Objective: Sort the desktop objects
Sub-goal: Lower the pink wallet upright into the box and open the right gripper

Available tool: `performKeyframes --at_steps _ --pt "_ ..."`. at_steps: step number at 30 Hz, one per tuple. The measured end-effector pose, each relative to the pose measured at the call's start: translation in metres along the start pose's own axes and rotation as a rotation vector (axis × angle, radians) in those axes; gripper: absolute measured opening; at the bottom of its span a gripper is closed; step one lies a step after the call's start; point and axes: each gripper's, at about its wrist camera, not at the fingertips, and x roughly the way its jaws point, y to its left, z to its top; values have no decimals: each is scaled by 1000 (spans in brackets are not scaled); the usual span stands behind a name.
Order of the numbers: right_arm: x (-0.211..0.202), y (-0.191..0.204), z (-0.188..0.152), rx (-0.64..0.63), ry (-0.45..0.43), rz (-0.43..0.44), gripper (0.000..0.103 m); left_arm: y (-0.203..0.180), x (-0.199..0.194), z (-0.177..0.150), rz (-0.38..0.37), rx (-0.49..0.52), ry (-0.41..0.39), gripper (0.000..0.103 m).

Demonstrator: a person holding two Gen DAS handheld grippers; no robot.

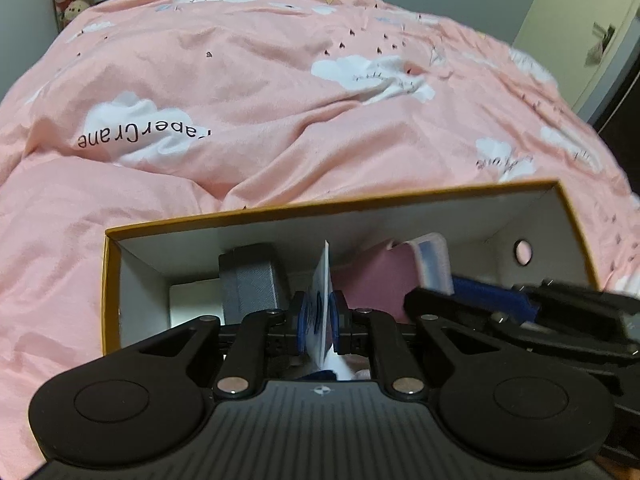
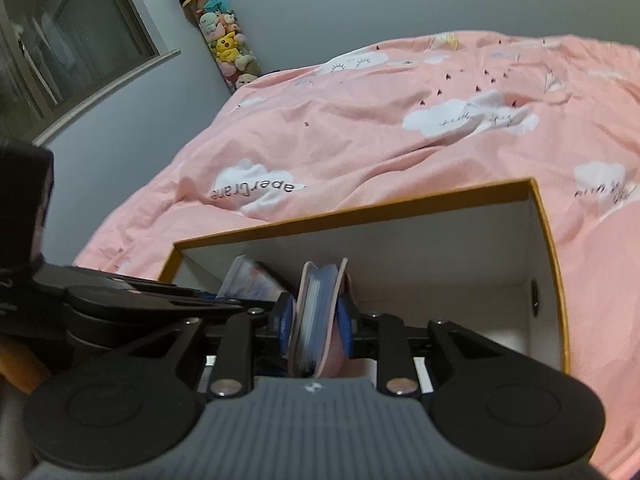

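An open box with an orange rim (image 1: 332, 202) (image 2: 360, 216) and white walls lies on a pink bed cover. My left gripper (image 1: 320, 316) is over the box and shut on a thin white and blue card (image 1: 325, 272), which stands on edge between the blue pads. My right gripper (image 2: 314, 320) is also over the box, with its pads against the covers of a pink notebook (image 2: 316, 312) with blue-edged pages. The notebook (image 1: 372, 284) also shows in the left wrist view, and the card (image 2: 250, 280) in the right wrist view. A grey case (image 1: 252, 280) sits inside the box at the left.
The pink bed cover (image 1: 280, 100) with white clouds surrounds the box on all sides. A tube of plush toys (image 2: 224, 40) stands in the far corner by a window (image 2: 80, 40). The box's right wall has a round hole (image 1: 523, 251).
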Motion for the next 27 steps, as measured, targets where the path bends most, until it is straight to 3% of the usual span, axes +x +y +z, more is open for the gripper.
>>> performKeyframes --at_steps 4,12,15,22,27 --pt "-2 5 0 -21 6 22 30 7 -17 4 -23 -24 -38 20" --pt "6 22 -4 -148 68 45 44 29 -49 -6 -37 -79 -104 20" --pt "15 29 -7 -215 102 38 51 45 -51 -15 -29 -131 -100 20" --pt "40 41 -12 -374 203 -23 53 61 -51 -38 -26 -169 -75 20" --pt "56 38 -8 -351 277 -32 57 61 -54 -56 -24 -173 -69 20"
